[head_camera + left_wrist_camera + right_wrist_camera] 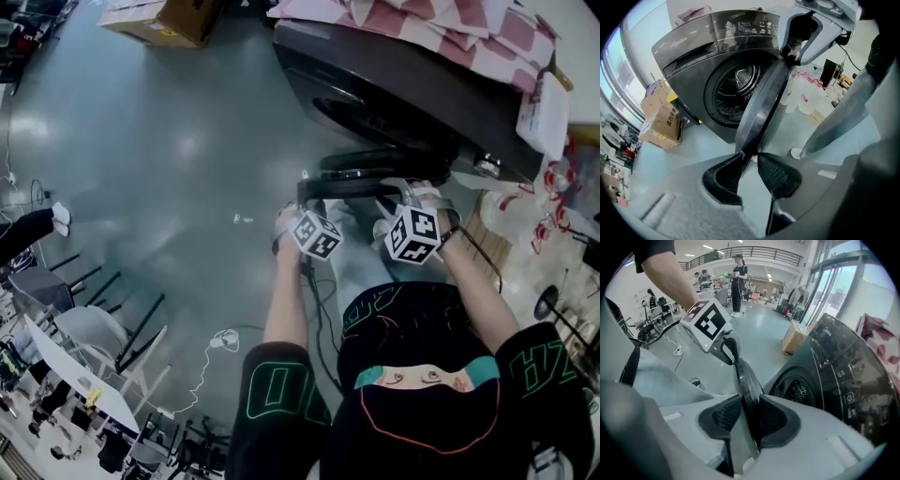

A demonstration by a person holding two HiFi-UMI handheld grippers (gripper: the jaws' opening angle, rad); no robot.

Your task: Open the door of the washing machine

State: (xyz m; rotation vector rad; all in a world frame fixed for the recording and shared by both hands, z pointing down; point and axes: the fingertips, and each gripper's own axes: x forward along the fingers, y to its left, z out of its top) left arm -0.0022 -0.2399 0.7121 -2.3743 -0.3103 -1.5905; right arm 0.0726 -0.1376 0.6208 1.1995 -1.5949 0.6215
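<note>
Head view: with left gripper (749, 159) and right gripper (749, 401) fingers (722, 416) clenched on the door (761, 101), swing it gently away from the washing machine (689, 61).

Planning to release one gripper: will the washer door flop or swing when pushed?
The door looks thick and rigid, so it should stay stiff. It stands ajar from the washing machine, so it probably swings on hinges rather than tips. Its glossy rim may slip between the pads of the right gripper.

The left gripper (750, 157) clasps the near rim of the open door (761, 104) at its jaw tips; ahead, the right gripper (790, 52) holds the far rim.
</note>
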